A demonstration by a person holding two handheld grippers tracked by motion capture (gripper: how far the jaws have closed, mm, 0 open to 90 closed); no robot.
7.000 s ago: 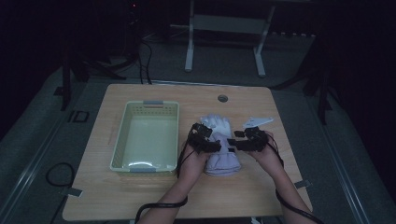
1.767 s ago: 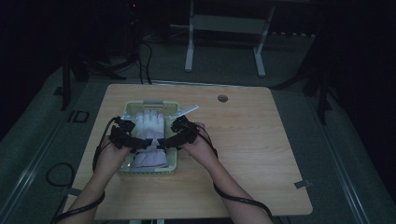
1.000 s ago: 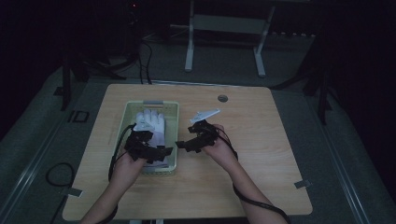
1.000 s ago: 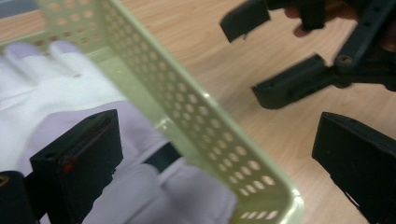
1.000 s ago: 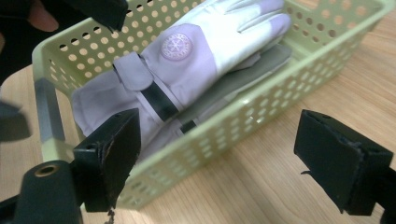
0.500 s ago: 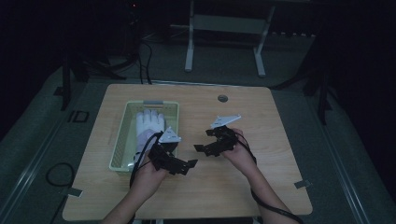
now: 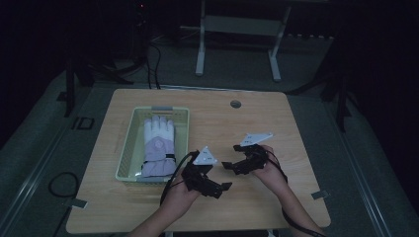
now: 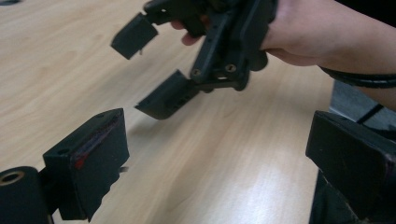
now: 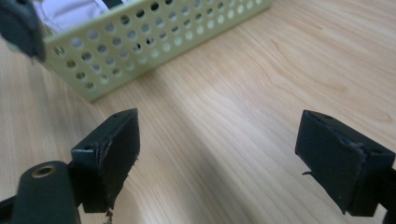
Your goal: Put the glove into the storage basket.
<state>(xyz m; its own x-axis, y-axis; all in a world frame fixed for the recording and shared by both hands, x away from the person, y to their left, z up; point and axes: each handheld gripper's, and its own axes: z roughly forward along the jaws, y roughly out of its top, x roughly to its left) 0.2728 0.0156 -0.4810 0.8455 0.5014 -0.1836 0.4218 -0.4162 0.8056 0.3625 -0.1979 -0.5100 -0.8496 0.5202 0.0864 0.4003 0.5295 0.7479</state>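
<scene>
A white and lilac glove [image 7: 158,144] lies flat inside the pale green perforated basket [image 7: 129,137] on the left half of the wooden table. My left gripper [image 7: 225,187] is held just right of the basket's near corner, open and with nothing in it. My right gripper [image 7: 228,165] is a little farther right, pointing left toward the basket, also open with nothing between its jaws. In the left gripper view my jaws [image 8: 219,158] stand wide apart and the right gripper [image 8: 154,65] hangs ahead, open. The right gripper view has the basket wall [image 9: 154,42] beyond my spread jaws [image 9: 219,158].
A small round grommet hole [image 7: 235,104] sits near the table's far edge. Bare wood [image 7: 276,197] lies around both grippers. Cables trail from each gripper toward the person's forearms. A metal stand [image 7: 237,29] rises behind the table.
Both grippers let go of the glove in the basket and drew back to the right and toward the person. They are now open over bare table.
</scene>
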